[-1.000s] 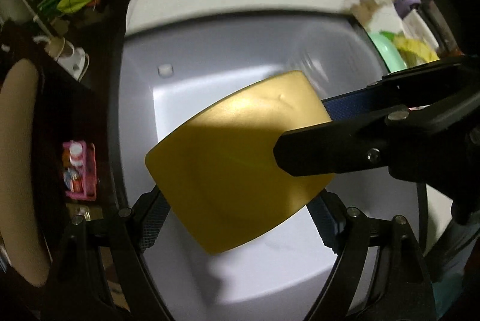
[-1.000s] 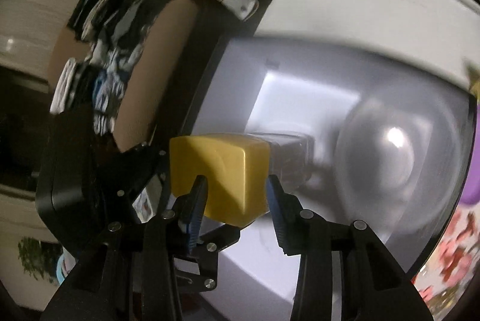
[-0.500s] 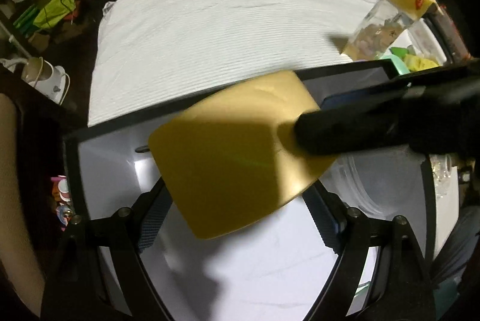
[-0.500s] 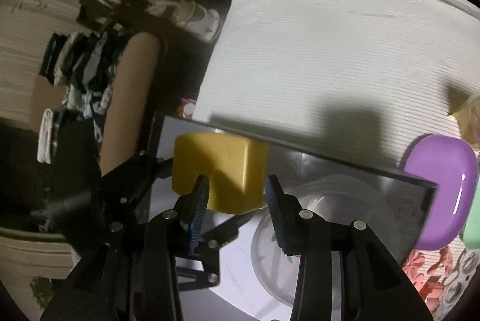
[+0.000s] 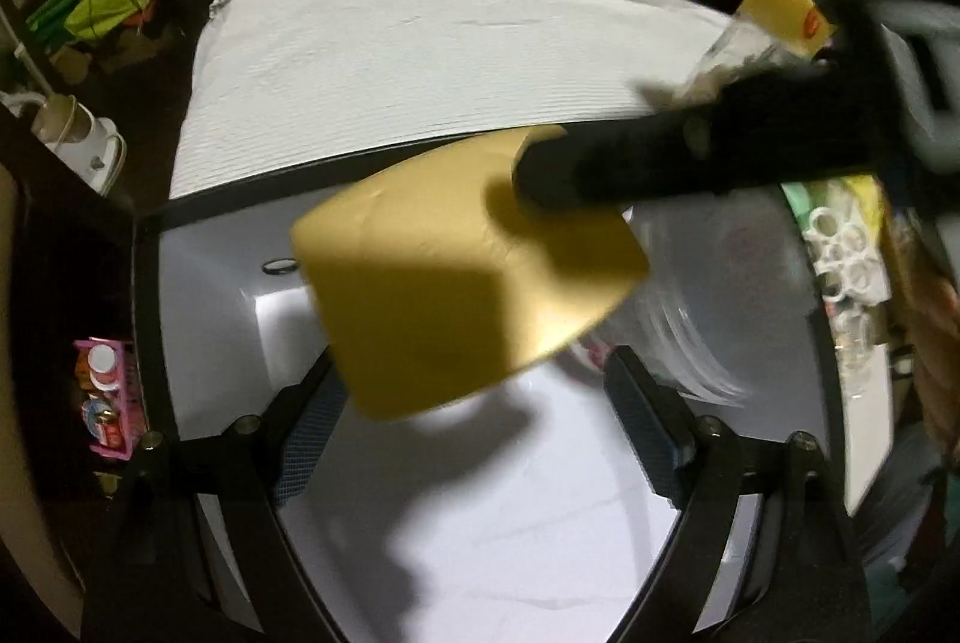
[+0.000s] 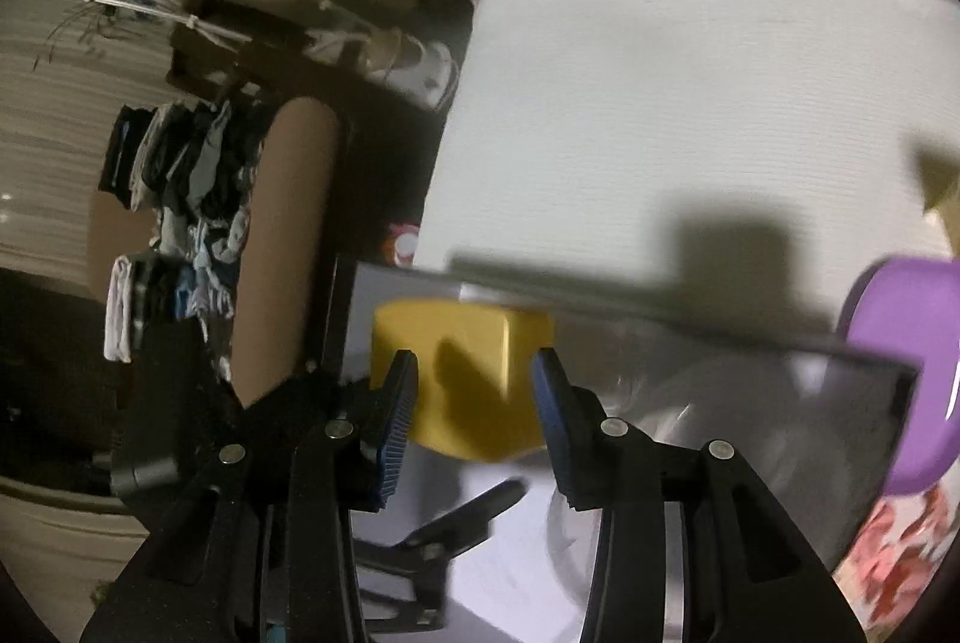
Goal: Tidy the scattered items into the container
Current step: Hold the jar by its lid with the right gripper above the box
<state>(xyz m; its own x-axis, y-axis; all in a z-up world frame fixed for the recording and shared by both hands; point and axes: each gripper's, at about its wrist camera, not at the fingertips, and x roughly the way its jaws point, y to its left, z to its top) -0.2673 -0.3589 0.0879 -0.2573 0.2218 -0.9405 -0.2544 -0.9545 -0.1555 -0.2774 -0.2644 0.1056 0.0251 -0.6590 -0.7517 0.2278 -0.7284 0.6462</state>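
While the yellow plastic box-shaped lid (image 5: 456, 277) is hanging over the white, black-rimmed storage container (image 5: 198, 307), the right gripper (image 6: 474, 391) is gripping it, its blue-padded fingers (image 6: 396, 403) pressing on two opposite sides in the right wrist view. The left gripper (image 5: 474, 421) is sitting just beneath the same yellow piece with its jaws opening; its fingers (image 5: 306, 433) are standing clear of the yellow sides, so it appears to be letting go and leaving the piece to the right hand. Inside the container a clear plastic tub (image 5: 708, 283) is already lying, blurred, against the right wall, which suggests that part of the tidying is done. On the white cloth-covered desk (image 5: 420, 60) beyond the container, a purple plastic lid or dish (image 6: 900, 373) is lying just beside the container's far corner, and a clear packet with a yellow header (image 5: 774, 18) is standing farther right, so several things seem left to gather. White rings on a green and yellow patch (image 5: 840, 247) are also showing outside the right rim, though what they are is unclear. Judging by this, the task is in its middle, with the yellow piece about to be set down.
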